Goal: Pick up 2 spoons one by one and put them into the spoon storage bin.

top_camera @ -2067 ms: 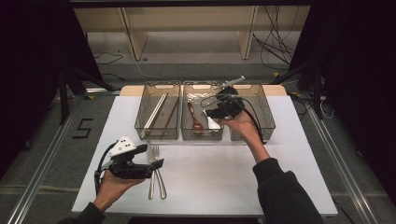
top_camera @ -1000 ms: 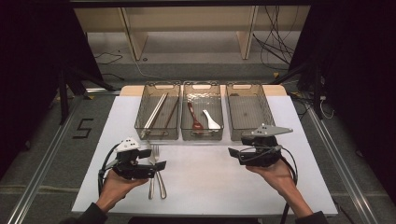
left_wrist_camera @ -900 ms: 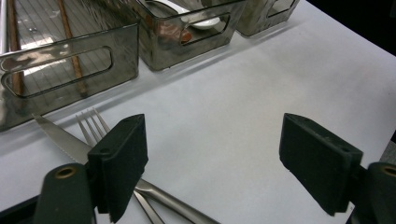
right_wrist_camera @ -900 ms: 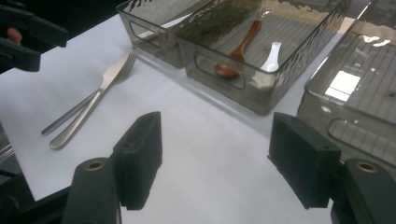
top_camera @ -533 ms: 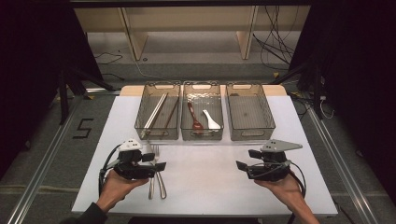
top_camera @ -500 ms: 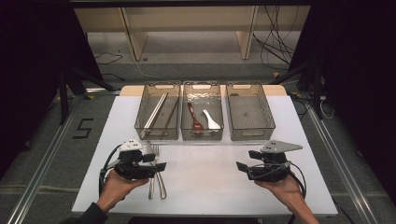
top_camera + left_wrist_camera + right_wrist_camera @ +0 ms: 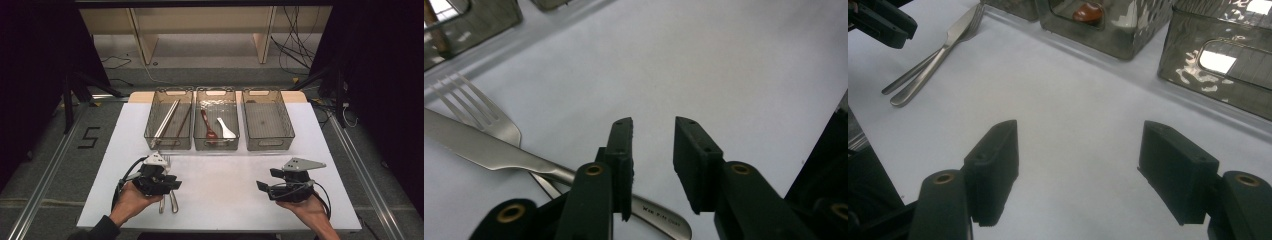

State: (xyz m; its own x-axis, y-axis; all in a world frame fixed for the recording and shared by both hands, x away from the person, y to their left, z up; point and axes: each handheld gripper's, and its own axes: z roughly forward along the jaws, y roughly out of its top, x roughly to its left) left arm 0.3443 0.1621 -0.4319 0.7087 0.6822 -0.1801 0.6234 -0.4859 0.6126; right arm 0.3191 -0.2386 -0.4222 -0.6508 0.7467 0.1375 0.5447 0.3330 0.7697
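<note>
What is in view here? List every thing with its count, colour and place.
Table: one, white, under everything.
Bins: three, clear grey, in a row at the table's far side.
Chopsticks: silver and brown, in the left bin; count unclear.
Spoons: two, one red-brown and one white, in the middle bin.
Fork: one, silver, on the table by the left tool.
Knife: one, silver, lying across the fork.
Left tool: black, open, above the knife's handle.
Right tool: black, open, above bare table.
</note>
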